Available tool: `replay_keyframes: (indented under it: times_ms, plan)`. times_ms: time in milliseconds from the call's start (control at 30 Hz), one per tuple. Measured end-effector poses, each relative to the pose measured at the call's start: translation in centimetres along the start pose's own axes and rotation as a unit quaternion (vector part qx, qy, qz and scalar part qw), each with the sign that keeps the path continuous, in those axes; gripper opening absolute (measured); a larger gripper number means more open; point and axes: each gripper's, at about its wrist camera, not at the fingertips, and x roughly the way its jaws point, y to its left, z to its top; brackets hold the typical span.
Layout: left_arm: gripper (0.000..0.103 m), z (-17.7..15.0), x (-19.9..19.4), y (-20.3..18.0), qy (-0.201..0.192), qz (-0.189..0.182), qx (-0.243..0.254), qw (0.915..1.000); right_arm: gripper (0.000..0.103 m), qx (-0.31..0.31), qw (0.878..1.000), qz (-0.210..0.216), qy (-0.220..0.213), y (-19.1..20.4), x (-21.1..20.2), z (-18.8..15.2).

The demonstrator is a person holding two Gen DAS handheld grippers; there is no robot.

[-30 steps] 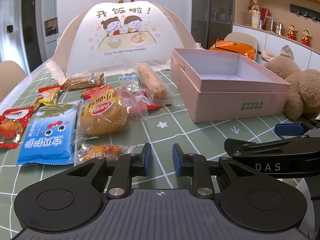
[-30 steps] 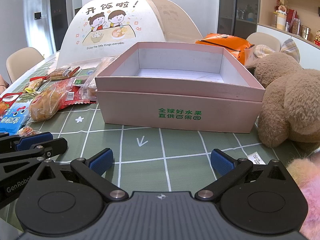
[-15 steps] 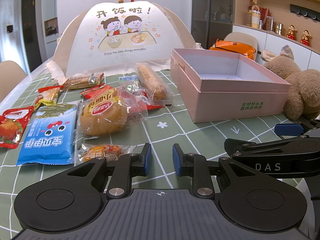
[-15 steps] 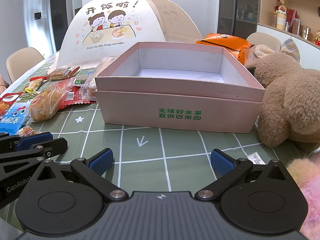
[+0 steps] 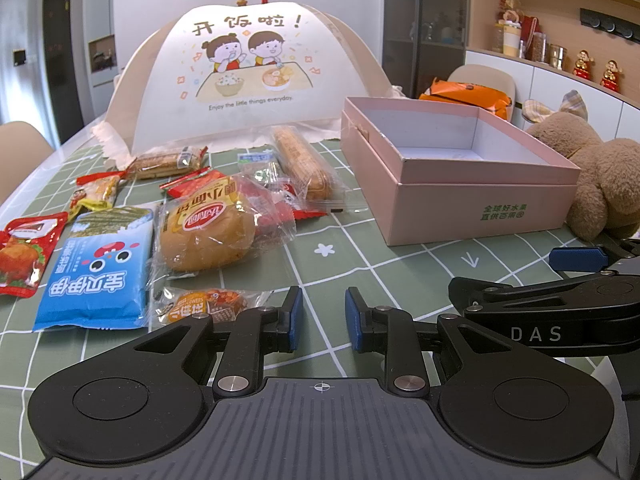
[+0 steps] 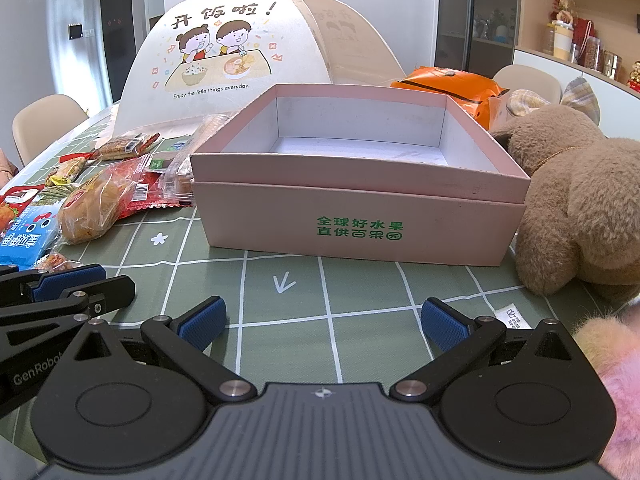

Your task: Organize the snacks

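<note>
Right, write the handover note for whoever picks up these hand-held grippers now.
Left hand-held gripper: jaws narrowly apart, holding nothing, over the table by the snacks.
Right hand-held gripper: wide open, holding nothing, facing the pink box.
Snacks, among them the blue packet and the bun, lie left of the box.
Done: nothing; box empty.
Left: move every snack into the box.

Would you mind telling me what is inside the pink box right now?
The pink box looks empty: its white floor and inner walls show bare in the right wrist view. The strip of floor just behind the near wall is hidden, so a flat item there cannot be ruled out.
</note>
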Motion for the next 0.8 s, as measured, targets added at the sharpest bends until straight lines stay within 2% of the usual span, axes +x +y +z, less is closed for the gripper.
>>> replay_keyframes:
  times_ms: [800]
  plan:
    - [0.028, -0.04, 0.02, 0.1, 0.0, 0.001, 0.001, 1.0, 0.103, 0.0, 1.0, 0.0, 0.0, -0.04, -0.01, 0.01]
